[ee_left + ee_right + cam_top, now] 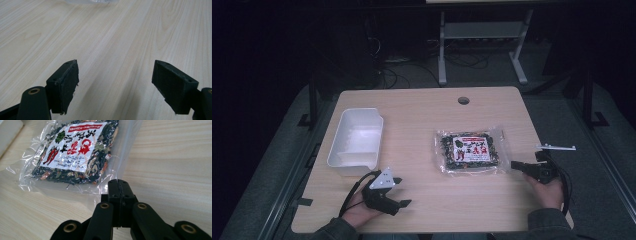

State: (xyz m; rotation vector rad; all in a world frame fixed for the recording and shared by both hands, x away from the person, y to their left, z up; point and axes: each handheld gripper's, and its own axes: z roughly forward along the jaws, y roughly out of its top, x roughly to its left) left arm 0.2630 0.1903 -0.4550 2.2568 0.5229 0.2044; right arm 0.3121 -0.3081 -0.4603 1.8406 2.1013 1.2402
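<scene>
A clear bag of dried mixed vegetables with a white and red label lies flat on the wooden table, right of the middle. My right gripper comes in level from the right and is shut on the bag's clear plastic corner, its jaws pressed together at the seam. A white plastic tray stands with nothing in it at the table's left. My left gripper rests near the front edge, below the tray, its jaws wide apart over bare wood with nothing between them.
The tray's corner shows beyond the bag. A round cable hole sits at the table's far edge. A grey plate sticks out above the right hand. Dark floor, cables and a metal stand lie behind the table.
</scene>
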